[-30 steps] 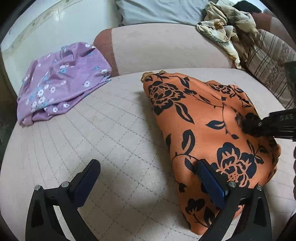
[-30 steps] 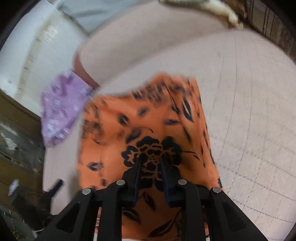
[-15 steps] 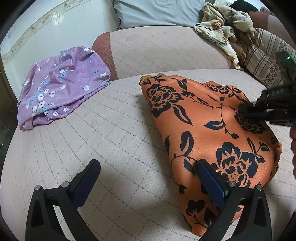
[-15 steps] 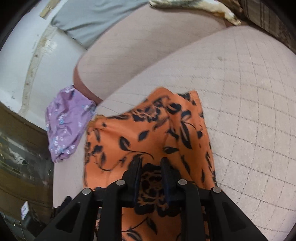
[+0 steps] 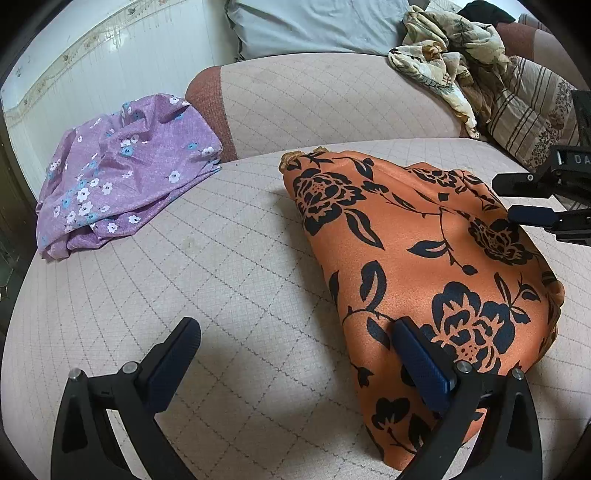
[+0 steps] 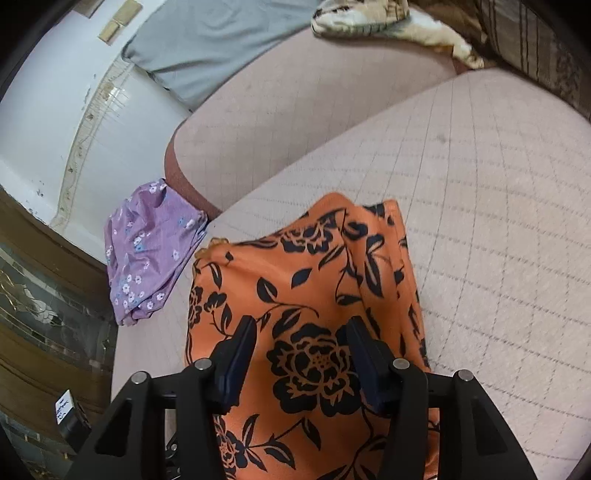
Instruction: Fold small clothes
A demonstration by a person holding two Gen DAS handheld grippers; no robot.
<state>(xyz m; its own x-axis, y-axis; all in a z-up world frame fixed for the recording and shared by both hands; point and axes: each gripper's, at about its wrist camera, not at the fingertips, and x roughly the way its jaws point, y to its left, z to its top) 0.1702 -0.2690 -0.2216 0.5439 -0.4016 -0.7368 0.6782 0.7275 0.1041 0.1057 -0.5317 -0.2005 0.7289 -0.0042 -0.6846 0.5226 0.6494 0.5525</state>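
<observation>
Just now the right claw [image 6: 301, 354] has been opened, released directly above the folded orange garment [image 6: 310, 291], whose long axis is run near-to-far.

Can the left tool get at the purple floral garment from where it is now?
Probably yes: the left tool is open and empty, with only bare cushion between it and the purple floral garment.

One orange garment with black flowers [image 5: 424, 258] lies on the near right of the sofa seat [image 5: 221, 277]. One purple floral garment [image 5: 122, 177] sits far left. One crumpled cream patterned cloth [image 5: 450, 59] lies far right, beside one striped cushion [image 5: 528, 118]. One grey pillow [image 5: 314, 26] rests behind. Two grippers show, each with two fingers [image 5: 421, 365].
</observation>
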